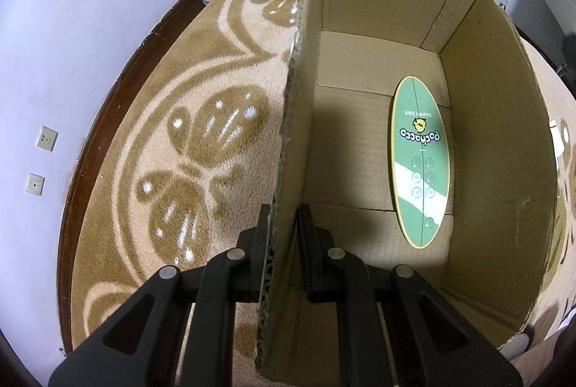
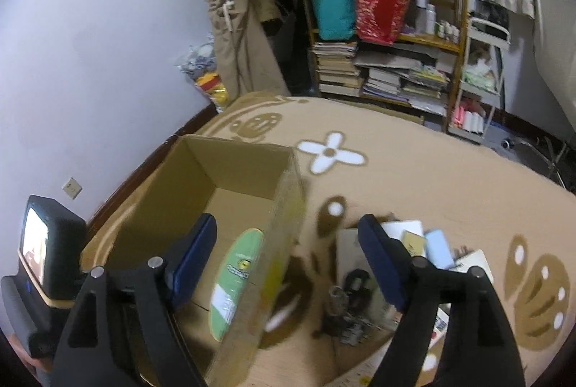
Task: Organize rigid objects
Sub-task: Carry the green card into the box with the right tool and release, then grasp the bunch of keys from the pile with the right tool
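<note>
Beside my cardboard box [image 2: 230, 207], the pile of small items [image 2: 388, 282] is motion-blurred and partly behind my finger [image 2: 381, 261].

A home room: patterned carpet [image 2: 414, 171], crowded bookshelf [image 2: 385, 27], hanging coat [image 2: 241, 37].

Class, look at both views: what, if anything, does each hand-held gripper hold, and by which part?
The left hand-held gripper clamps the brown cardboard box by its side wall's top edge. The right hand-held gripper is open, holding nothing.
</note>
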The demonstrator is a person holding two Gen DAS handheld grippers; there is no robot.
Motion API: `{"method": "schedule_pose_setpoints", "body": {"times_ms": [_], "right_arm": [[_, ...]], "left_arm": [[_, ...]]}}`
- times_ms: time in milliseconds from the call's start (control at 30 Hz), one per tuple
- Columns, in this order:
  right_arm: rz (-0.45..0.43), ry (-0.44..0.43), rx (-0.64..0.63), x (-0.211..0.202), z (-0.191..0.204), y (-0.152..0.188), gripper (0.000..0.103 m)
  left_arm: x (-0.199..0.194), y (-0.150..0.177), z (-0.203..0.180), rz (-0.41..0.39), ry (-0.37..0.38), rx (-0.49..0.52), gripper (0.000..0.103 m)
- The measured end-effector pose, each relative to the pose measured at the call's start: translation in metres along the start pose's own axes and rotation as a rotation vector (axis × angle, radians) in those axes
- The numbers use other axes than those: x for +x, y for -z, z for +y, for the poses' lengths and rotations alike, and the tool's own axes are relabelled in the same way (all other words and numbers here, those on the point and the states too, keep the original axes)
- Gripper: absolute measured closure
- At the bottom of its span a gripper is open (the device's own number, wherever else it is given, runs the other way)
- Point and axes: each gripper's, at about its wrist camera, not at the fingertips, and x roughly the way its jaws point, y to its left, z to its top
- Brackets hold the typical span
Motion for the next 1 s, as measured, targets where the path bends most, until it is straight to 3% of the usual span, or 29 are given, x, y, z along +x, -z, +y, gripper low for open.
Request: {"method": "schedule_pose_setpoints", "body": {"times_ms": [467,633,767,1000], "right_arm": [[0.103,-0.010,0.073,0.020,-0.035,0.043,0.019],[0.190,-0.019,0.087,0.037,-0.036,0.054,0.040],[0.256,-0.025,0.121,0.046,-0.041,0.063,0.050],[0.296,-0.097,0.227,0.061,-0.058,0.070,0.066]], "left_arm": [[0.000,-0.001,0.003,0.001,0.007,-0.008,0.091],[0.001,0.001,0.001,0.000,0.004,-0.005,0.091],[0.000,0.001,0.001,0.000,0.004,-0.005,0.091],[0.000,0.001,0.002,0.000,0.005,-0.006,0.091]]}}
